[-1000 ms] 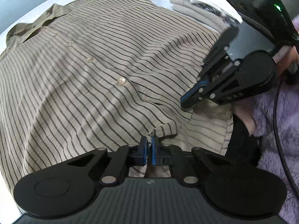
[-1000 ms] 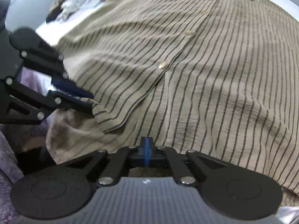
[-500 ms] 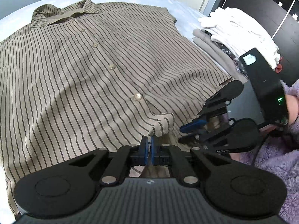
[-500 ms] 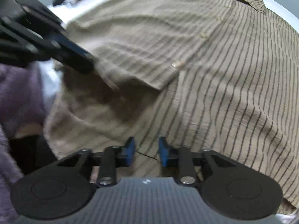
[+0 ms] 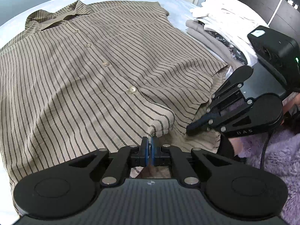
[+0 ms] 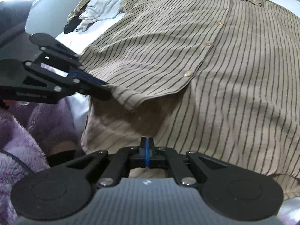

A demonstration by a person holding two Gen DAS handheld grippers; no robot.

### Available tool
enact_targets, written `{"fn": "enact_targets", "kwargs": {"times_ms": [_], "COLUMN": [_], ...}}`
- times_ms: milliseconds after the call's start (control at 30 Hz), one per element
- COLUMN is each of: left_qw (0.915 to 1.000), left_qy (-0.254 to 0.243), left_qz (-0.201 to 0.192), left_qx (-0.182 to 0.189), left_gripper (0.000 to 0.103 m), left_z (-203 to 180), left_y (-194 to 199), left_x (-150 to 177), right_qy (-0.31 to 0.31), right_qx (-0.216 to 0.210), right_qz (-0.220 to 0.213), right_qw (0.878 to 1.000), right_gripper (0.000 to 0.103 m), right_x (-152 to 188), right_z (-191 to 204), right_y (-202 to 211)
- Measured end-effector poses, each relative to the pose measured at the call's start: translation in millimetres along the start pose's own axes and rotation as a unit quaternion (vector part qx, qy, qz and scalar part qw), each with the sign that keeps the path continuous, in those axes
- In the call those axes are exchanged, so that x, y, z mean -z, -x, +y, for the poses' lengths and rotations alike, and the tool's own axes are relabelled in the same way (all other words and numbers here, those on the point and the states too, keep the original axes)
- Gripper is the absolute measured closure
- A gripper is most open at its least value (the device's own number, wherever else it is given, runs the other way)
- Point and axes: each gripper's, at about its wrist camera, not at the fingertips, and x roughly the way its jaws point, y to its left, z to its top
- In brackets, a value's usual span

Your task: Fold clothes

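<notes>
A tan, dark-striped, button-front cotton shirt [image 5: 97, 71] lies spread face up on the pale bed sheet [image 5: 174, 5], collar away from the person, laid flat so it can be folded. The left tongs [image 5: 149, 146] are clenched on the bottom corner of the overlapping front panel, lifting it slightly off the layer beneath. The right tongs [image 6: 146, 147] are clenched on the hem of the under panel, probably to pull the bottom edge straight. A stack of folded white and grey clothes [image 5: 221, 24] sits just beside the shirt.
</notes>
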Motion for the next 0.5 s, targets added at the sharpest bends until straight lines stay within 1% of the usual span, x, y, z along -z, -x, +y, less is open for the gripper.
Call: {"fn": "enact_targets", "kwargs": {"times_ms": [33, 67, 100, 133, 167, 233, 300, 400, 500], "left_qw": [1.0000, 1.0000, 1.0000, 0.9999, 0.9999, 0.9999, 0.9999, 0.9999, 0.9999], "left_qy": [0.005, 0.009, 0.009, 0.009, 0.009, 0.010, 0.010, 0.010, 0.011], "left_qz": [-0.002, -0.004, -0.004, -0.004, -0.004, -0.004, -0.004, -0.004, -0.004], "left_qx": [-0.001, -0.001, -0.001, -0.002, -0.002, -0.003, -0.004, -0.006, -0.005], "left_gripper": [0.101, 0.101, 0.101, 0.101, 0.101, 0.101, 0.101, 0.101, 0.101], "left_z": [1, 2, 2, 2, 2, 2, 3, 3, 3], "left_y": [0, 1, 0, 0, -1, -1, -2, -2, -3], "left_x": [0, 1, 1, 1, 1, 1, 1, 1, 1], "right_qy": [0.012, 0.029, 0.041, 0.048, 0.046, 0.045, 0.044, 0.055, 0.078], "right_qx": [0.021, 0.042, 0.056, 0.062, 0.058, 0.056, 0.064, 0.085, 0.096], "right_qz": [0.000, 0.001, 0.005, 0.007, 0.006, 0.012, 0.021, 0.061, 0.069], "right_qw": [1.000, 0.999, 0.998, 0.997, 0.997, 0.997, 0.997, 0.993, 0.990], "right_gripper": [0.102, 0.094, 0.082, 0.073, 0.064, 0.064, 0.064, 0.065, 0.066], "right_x": [1, 0, 0, -1, -3, -8, -12, -13, -13], "right_z": [3, 5, 7, 8, 6, 5, 6, 4, 8], "right_y": [0, 1, 2, 3, 2, -7, -17, -40, -45]}}
